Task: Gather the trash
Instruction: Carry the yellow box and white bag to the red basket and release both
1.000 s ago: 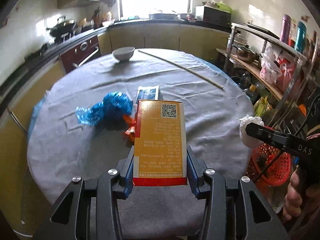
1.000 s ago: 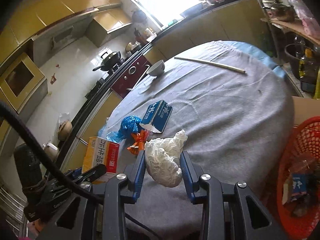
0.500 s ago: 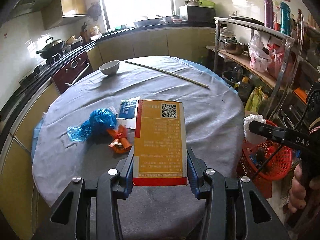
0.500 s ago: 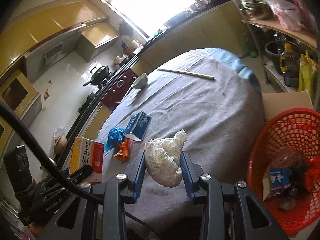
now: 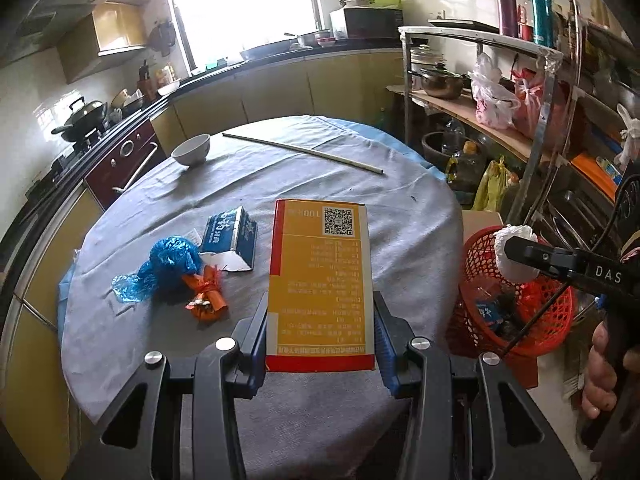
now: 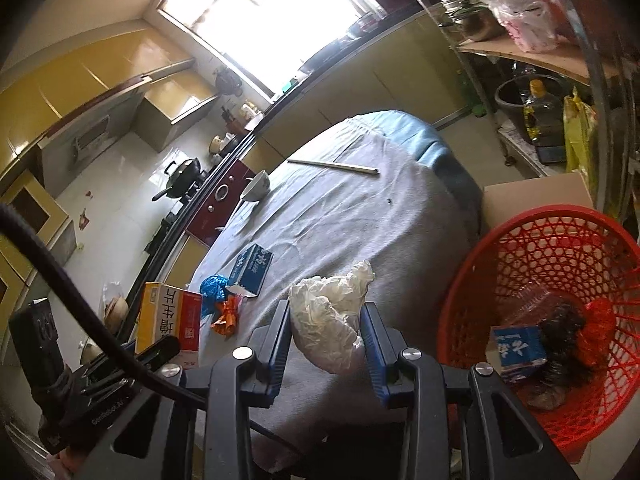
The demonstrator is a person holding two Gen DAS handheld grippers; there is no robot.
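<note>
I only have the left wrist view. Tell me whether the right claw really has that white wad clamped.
Observer: Yes. The right wrist view shows the white wad pinched between both blue pads of the right claw.
Operator: Now report the far face of the carton in my left claw.
Observer: The carton shows large dark characters on yellow, with a red panel beside them.
Operator: Check inside the red basket.
Observer: In the red basket, what looks like clear plastic lies above a blue carton.
</note>
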